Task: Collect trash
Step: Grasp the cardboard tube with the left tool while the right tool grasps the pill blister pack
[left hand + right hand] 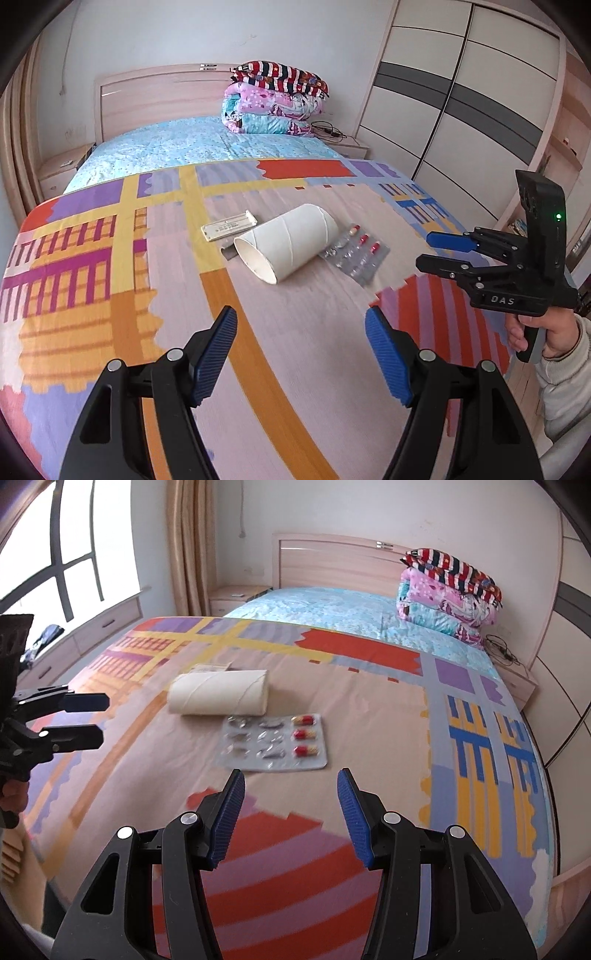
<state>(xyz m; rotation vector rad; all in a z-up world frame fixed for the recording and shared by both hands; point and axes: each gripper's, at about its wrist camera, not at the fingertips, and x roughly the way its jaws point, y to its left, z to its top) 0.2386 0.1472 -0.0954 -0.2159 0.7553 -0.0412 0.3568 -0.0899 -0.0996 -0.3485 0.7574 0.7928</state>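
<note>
A white cardboard tube (286, 245) (218, 692) lies on its side on the patterned bedspread. A mostly used pill blister sheet (356, 254) (273, 741) with three red capsules lies beside it. A small flat box (229, 226) (210, 667) lies on the tube's far side. My left gripper (301, 338) (86, 720) is open and empty, hovering short of the tube. My right gripper (291, 805) (436, 251) is open and empty, just short of the blister sheet.
The bed (110, 295) fills both views, with a blue quilt (192, 147) and folded blankets (275, 99) by the headboard. A wardrobe (461, 92) stands on the right, a nightstand with cables (513, 664) beside it, a window (55, 554) on the left.
</note>
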